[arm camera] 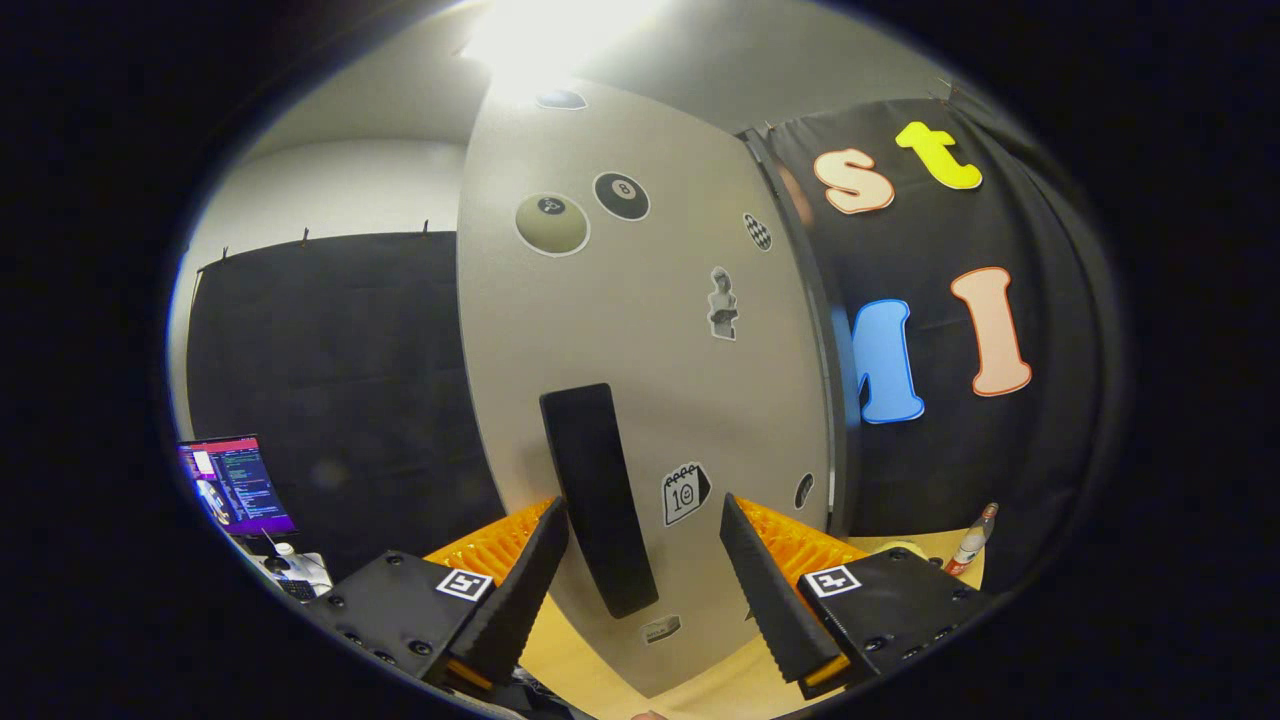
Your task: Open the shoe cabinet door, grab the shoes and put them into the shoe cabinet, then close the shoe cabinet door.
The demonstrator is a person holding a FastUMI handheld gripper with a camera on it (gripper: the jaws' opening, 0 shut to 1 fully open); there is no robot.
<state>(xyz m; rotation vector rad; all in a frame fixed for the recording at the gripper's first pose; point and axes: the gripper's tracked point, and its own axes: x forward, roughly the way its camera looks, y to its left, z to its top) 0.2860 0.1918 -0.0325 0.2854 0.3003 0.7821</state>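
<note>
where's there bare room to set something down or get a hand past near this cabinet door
Bare tabletop shows below the cabinet door, between the open fingers. Another patch lies right of the door, before the bottle. It is crowded around the black handle, which sits just ahead of the gripper, and on the desk by the laptop.

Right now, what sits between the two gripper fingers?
In the gripper view, the open gripper straddles the cabinet door's black handle, nearer one finger; a calendar sticker sits beside it.
</note>
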